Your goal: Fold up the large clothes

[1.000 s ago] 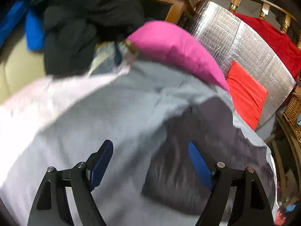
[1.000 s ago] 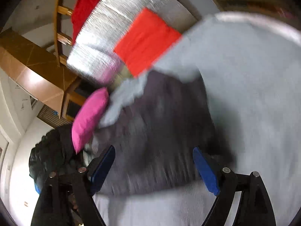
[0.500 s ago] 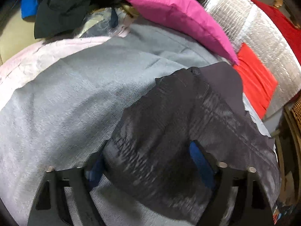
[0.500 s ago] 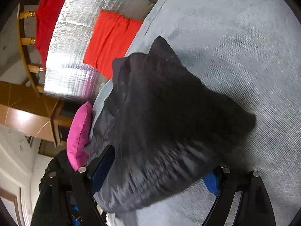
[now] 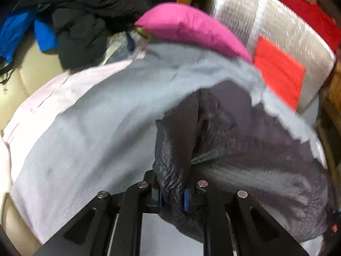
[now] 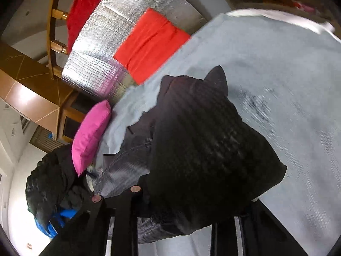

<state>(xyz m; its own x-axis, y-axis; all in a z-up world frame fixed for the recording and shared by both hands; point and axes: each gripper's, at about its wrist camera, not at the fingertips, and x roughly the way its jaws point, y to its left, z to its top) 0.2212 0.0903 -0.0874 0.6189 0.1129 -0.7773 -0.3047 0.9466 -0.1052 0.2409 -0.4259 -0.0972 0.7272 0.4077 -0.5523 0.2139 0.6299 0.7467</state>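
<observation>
Left hand-held gripper [image 5: 172,196] clenched on near edge of dark garment [image 5: 245,149], which runs far-right across the grey sheet [image 5: 96,128]; right hand-held gripper [image 6: 191,204] buried in cloth, grip cannot tell

A lived-in home room: a grey-blue bedsheet [image 5: 102,115], a pink pillow [image 5: 191,27], heaped dark clothes [image 5: 85,21], a wooden railing [image 6: 52,32] and a wooden cabinet [image 6: 32,85].
</observation>
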